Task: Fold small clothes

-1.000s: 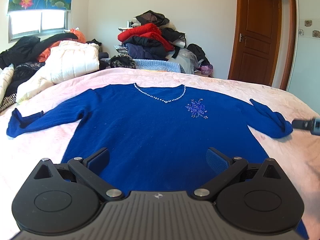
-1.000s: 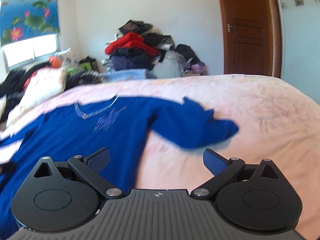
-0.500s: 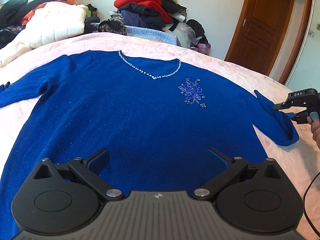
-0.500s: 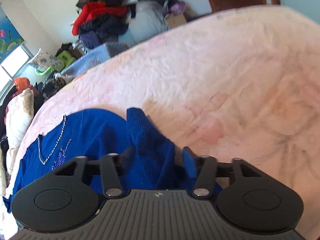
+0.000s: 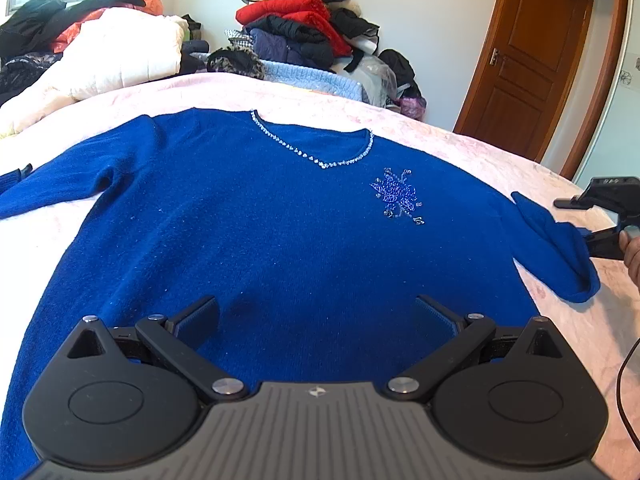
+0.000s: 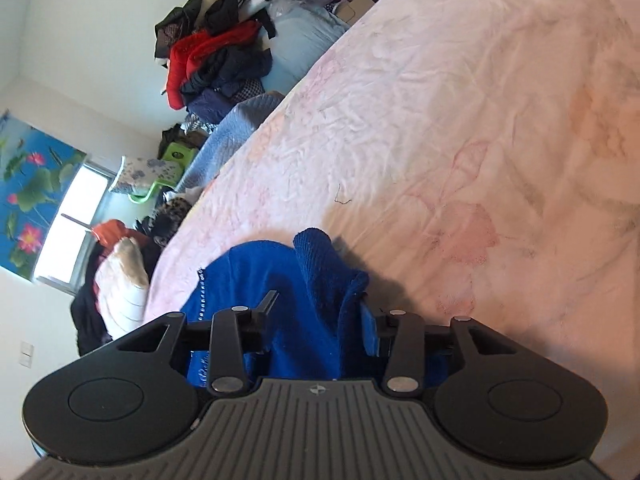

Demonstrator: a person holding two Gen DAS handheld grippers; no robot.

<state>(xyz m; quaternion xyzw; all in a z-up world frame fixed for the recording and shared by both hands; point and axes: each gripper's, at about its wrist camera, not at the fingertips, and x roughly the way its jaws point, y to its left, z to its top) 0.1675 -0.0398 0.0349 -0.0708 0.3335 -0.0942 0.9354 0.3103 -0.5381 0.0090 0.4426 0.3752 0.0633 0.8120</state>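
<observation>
A blue sweater (image 5: 260, 232) with a beaded neckline lies face up and spread out on the pink bed sheet (image 5: 500, 160). My left gripper (image 5: 316, 314) is open and empty, just above the sweater's lower body. My right gripper (image 6: 316, 312) has its jaws narrowed around the bunched right sleeve (image 6: 320, 276), holding it. In the left wrist view the right gripper (image 5: 600, 220) sits at the right sleeve cuff (image 5: 560, 248), with a hand behind it. The left sleeve (image 5: 36, 188) stretches out to the left.
A pile of red, black and dark clothes (image 5: 308, 28) stands behind the bed's far edge. White and black coats (image 5: 100, 52) are heaped at the far left. A wooden door (image 5: 532, 56) is at the right. Bare sheet (image 6: 480, 120) lies beyond the right sleeve.
My right gripper moved down onto the right sleeve, narrowed its jaws on it and rolled to the side. My left gripper moved closer over the sweater's body and stayed open.
</observation>
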